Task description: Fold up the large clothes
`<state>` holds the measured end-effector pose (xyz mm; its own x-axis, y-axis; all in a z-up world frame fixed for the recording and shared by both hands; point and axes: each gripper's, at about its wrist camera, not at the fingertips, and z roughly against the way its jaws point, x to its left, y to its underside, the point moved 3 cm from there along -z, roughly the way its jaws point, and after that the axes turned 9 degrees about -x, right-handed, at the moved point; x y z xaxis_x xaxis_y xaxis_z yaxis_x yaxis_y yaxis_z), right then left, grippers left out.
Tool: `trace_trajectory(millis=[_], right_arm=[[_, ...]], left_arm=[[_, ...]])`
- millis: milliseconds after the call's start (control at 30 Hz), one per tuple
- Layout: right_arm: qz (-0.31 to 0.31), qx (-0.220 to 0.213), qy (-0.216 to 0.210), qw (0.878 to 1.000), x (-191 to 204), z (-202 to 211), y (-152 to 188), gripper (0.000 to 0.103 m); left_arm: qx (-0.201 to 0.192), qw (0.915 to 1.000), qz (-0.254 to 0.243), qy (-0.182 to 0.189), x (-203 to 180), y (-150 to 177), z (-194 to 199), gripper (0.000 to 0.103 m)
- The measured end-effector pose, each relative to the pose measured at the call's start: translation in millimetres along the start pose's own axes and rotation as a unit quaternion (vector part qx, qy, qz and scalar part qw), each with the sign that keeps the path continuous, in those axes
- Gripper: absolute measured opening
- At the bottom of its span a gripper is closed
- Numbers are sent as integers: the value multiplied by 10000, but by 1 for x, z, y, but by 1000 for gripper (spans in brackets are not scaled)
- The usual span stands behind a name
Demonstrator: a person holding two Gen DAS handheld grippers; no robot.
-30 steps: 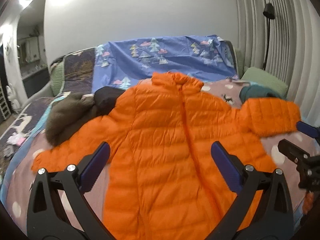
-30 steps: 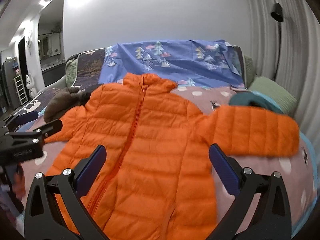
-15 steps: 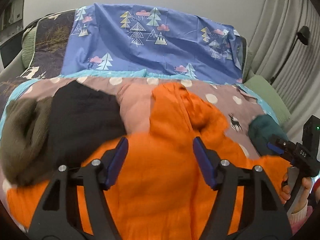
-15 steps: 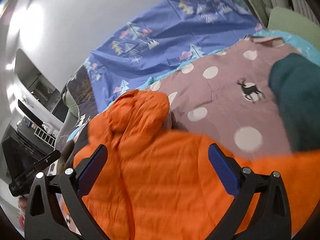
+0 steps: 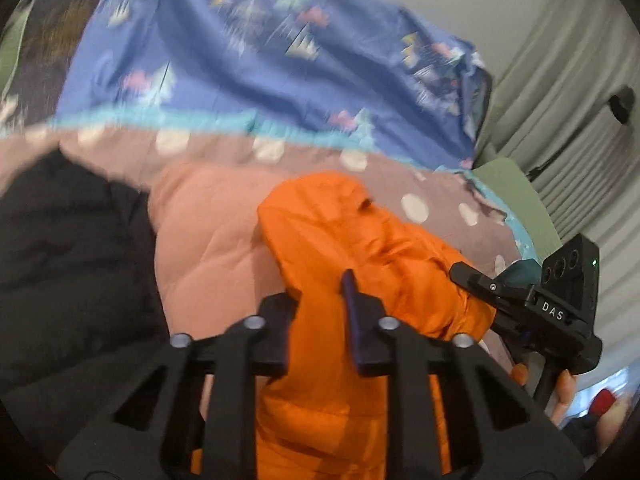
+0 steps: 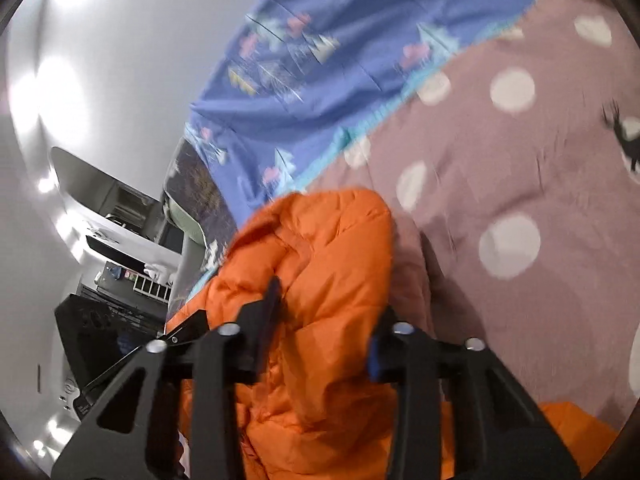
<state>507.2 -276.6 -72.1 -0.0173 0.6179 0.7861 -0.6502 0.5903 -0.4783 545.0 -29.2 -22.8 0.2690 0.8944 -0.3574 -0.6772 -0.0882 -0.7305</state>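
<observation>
An orange puffer jacket [image 5: 352, 264] lies on a bed covered with a dusty pink, white-dotted bedspread [image 6: 520, 168], its collar pointing toward the head edge of the bed, where a blue tree-print sheet [image 5: 280, 60] is draped. Both views are blurred.

The left gripper [image 5: 318, 312] has its fingers drawn close around a ridge of orange padding just below the collar, apparently pinching the jacket. The right gripper [image 6: 324, 332] has its fingers set wider, with a thick bunch of the orange jacket bulging between them; they seem to be closing on it, though whether the grip is firm cannot be told. In the left view the right gripper shows at the right, close beside the jacket's other shoulder.

The step in hand looks like taking hold of the upper part of the jacket at two points. To do it well, each pair of fingers should catch both layers of the slippery, puffy cloth, at matching heights either side of the zip, so the fold falls straight.

A dark garment [image 5: 68, 248] and a pale pink padded one [image 5: 208, 236] lie beside the jacket toward the bed's left edge.
</observation>
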Motion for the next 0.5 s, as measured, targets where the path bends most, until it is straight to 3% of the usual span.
trace_trajectory(millis=[233, 333, 367, 433, 500], right_arm=[[1226, -124, -809, 9891, 67, 90, 17, 22], [1972, -35, -759, 9774, 85, 137, 47, 26], [2248, 40, -679, 9720, 89, 157, 63, 28], [2550, 124, -530, 9654, 87, 178, 89, 48], [2976, 166, -236, 9543, 82, 207, 120, 57]], left_arm=[[-774, 9919, -769, 648, -38, 7, 98, 16], [-1067, 9851, -1129, 742, -45, 32, 158, 31], [-1116, 9839, -1159, 782, -47, 39, 171, 38], [-1217, 9815, -1137, 946, -44, 63, 209, 47], [-1227, 9803, -1142, 1049, -41, 88, 234, 50]])
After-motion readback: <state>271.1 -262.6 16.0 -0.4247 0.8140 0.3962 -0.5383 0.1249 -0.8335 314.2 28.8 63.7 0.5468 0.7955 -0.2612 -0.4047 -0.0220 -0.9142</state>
